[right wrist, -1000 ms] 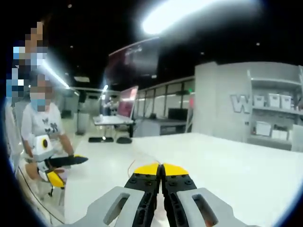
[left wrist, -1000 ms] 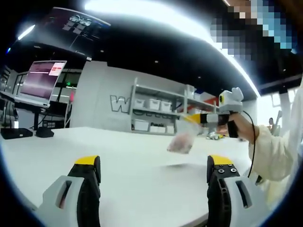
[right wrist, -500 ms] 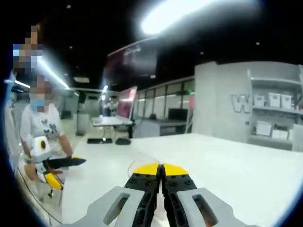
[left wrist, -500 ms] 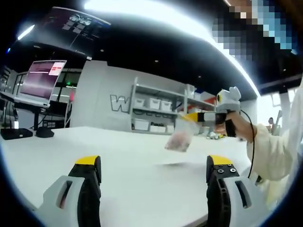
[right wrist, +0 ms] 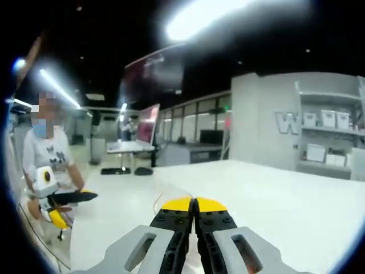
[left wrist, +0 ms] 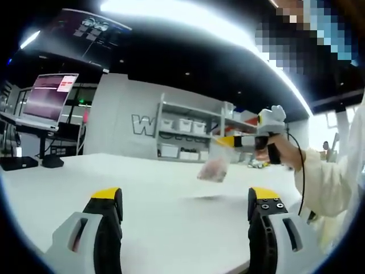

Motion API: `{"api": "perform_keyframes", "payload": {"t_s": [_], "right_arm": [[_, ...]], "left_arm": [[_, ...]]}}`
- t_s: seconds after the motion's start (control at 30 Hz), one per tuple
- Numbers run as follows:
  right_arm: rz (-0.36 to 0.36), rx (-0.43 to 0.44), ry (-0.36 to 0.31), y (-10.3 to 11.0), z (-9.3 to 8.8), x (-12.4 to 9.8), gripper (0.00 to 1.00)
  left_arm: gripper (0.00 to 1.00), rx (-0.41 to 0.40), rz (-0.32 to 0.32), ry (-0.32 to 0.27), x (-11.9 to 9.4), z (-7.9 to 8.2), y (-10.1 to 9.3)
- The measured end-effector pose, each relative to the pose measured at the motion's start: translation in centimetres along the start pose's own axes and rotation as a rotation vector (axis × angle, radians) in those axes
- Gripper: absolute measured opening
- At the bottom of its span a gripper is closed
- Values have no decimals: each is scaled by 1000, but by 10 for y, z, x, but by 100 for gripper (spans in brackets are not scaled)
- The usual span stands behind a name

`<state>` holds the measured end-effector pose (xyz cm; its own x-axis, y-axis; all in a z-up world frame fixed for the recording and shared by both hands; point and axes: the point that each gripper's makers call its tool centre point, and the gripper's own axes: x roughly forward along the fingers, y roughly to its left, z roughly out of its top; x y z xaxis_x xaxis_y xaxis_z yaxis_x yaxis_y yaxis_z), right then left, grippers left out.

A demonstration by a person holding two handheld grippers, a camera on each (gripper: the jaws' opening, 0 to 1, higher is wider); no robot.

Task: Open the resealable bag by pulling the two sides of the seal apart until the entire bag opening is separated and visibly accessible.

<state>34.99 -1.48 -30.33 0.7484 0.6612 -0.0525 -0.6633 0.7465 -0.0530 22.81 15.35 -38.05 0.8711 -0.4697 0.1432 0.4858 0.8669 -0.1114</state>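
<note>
A clear resealable bag (left wrist: pixel 215 165) is seen in the left gripper view, hanging in the air above the far right part of a white table (left wrist: pixel 159 194). Something pinkish is held in its lower part; what it is cannot be told. The bag's top edge is pinched by the right gripper (left wrist: pixel 225 140), which enters from the right with its yellow-tipped jaws pressed together on the seal. That gripper is held by a hand (left wrist: pixel 279 153) in a pale sleeve.

In the same view the left gripper (left wrist: pixel 178 197) rises from the near edge, its jaws spread wide, with nothing between them and nothing touched. It lies well apart from the bag.

In the right gripper view the right gripper (right wrist: pixel 194 203) is seen with its yellow tips closed against each other; a thin clear edge and a faint pinkish patch show low between the grey fingers (right wrist: pixel 239 251). The left gripper (right wrist: pixel 65 200) appears at the far left, dark jaws pointing right, in front of a seated person (right wrist: pixel 48 162).

Shelves with white bins (left wrist: pixel 182 125) stand against the far wall, and a monitor (left wrist: pixel 50 97) is seen at the far left.
</note>
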Motion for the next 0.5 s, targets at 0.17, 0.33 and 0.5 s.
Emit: {"api": "perform_keyframes", "payload": {"t_s": [0.17,0.33,0.5], "right_arm": [[-7,20,11,-6,-4,4,0],[-10,24,10,-5,-5,2,0],[-17,24,8,-8,-4,3,0]], "left_arm": [[90,5,-1,5,0,-1,-1],[90,6,-3,1,0,1,-3],[90,7,-9,1,1,1,-5]]}}
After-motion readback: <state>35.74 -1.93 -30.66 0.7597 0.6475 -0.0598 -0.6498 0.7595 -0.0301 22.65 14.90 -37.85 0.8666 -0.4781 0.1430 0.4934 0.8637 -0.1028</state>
